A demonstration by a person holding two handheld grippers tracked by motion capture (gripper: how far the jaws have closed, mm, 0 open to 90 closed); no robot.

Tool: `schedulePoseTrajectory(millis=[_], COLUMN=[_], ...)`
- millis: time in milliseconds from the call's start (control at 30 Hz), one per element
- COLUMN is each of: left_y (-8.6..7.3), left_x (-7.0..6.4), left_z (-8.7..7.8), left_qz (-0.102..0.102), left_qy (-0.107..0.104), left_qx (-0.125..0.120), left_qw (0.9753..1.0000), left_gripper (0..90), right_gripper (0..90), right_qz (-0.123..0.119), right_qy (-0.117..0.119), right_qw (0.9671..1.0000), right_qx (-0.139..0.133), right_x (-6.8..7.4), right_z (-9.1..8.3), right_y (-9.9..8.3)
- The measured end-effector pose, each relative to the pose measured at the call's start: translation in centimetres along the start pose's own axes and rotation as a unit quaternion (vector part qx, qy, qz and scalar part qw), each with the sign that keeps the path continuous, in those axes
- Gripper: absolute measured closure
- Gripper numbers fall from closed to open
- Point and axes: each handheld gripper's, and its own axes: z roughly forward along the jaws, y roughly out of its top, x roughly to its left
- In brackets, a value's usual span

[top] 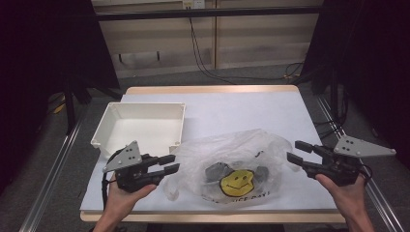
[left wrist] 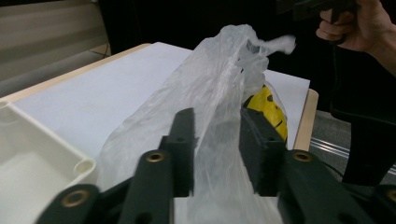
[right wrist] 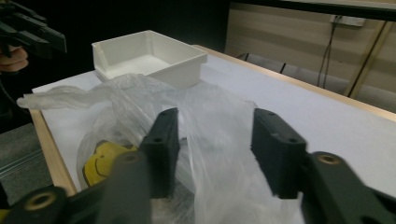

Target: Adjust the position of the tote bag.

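Clear plastic bag [top: 232,166] with a yellow smiley print [top: 237,181] and dark lumps inside, lying crumpled at the near middle of the white tabletop [top: 251,108], just beside the white tray [top: 140,125] at far left. Left tool [top: 171,164] at the bag's left edge, jaws parted around a fold of film without pinching it. Right tool [top: 296,151] at the bag's right edge, jaws wide, film between them.

high view looks forward and down over the worktop [top: 270,111]; both gripper views sit low, close behind their tongs, facing inward, sharing the plastic bag [top: 237,164].
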Motion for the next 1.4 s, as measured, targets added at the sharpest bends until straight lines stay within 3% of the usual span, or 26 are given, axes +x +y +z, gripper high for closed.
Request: schedulePoseTrajectory(millis=[133,233,333,400,600,767,867,1000,1100,1267,1300,1400], left_y=[1.2,1.8,2.2,2.4,2.5,2.4,2.4,2.3,2.2,2.5,2.7,3.0], left_x=[-0.4,-0.5,-0.3,-0.2,0.0,-0.4,-0.5,-0.6,-1.1,-1.6,-1.6,-1.1], left_z=[2.6,5.0,7.0,8.1,10.1,11.8,12.8,13.5,13.7,14.7,15.1,15.7], left_qz=[0.014,0.018,0.02,0.024,0.026,0.042,0.053,0.051,0.067,0.074,0.08,0.068], left_qy=[-0.03,-0.038,-0.055,-0.055,-0.045,-0.05,-0.056,-0.059,-0.06,-0.068,-0.067,-0.062], left_qx=[0.015,0.039,0.042,0.051,0.067,0.091,0.107,0.118,0.125,0.136,0.144,0.152], left_qw=[0.9993,0.9984,0.9974,0.9968,0.9963,0.9937,0.9913,0.9899,0.988,0.9856,0.9841,0.9842], left_gripper=[77.0,82.4,88.8,90.0,90.0,90.0,90.0,89.7,89.5,89.5,89.5,89.5], right_gripper=[67.0,78.3,89.9,90.0,90.0,90.0,90.0,90.0,90.0,90.0,90.0,90.0], right_qz=[-0.006,-0.016,-0.03,-0.033,-0.046,-0.058,-0.056,-0.056,-0.051,-0.051,-0.048,-0.048], right_qy=[0.025,0.053,0.071,0.083,0.094,0.083,0.075,0.061,0.063,0.056,0.056,0.065], right_qw=[0.9996,0.9981,0.9959,0.9933,0.988,0.9841,0.9836,0.9846,0.9851,0.985,0.9853,0.9835], right_qx=[0.01,0.028,0.048,0.073,0.114,0.146,0.154,0.154,0.152,0.155,0.154,0.162], right_x=[0.2,0.7,1.3,1.4,1.6,1.5,0.9,0.0,-0.3,-0.5,-0.4,-0.3], right_z=[1.3,3.1,4.9,6.7,8.4,9.9,10.9,12.1,12.5,14.0,14.3,15.1], right_y=[0.7,1.0,1.0,0.7,-0.3,-0.7,-0.7,-0.1,0.3,0.9,1.1,1.5])
